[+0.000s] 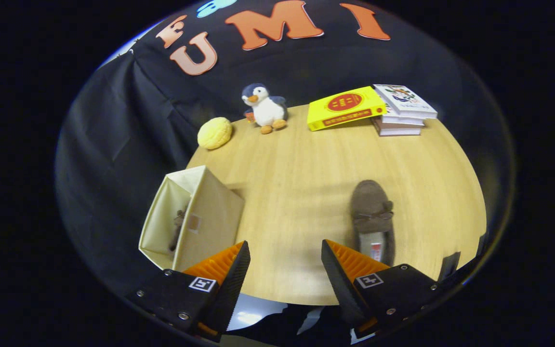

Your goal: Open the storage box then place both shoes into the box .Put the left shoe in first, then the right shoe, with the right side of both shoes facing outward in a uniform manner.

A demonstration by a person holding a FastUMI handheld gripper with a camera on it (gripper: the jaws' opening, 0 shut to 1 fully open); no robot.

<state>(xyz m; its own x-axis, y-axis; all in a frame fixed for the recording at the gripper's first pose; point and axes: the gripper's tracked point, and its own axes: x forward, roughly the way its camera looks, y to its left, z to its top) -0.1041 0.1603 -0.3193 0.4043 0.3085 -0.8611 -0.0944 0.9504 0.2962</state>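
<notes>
The cream fabric storage box [193, 219] stands open on the pale wooden counter [306, 168], and a dark shape inside looks like one shoe already stowed, likely the left. The brown suede moccasin with a bow [371, 219] lies on the counter just ahead of the right finger. The hand-held gripper [284, 260] hangs released, fingers wide apart, holding nothing; this shoe remains to be boxed

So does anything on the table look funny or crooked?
Yes, a little. The yellow book leans tilted against the stack of books instead of lying flat. The brown moccasin shoe lies alone on the wooden table, away from the open beige fabric box. The gripper is open.
</notes>
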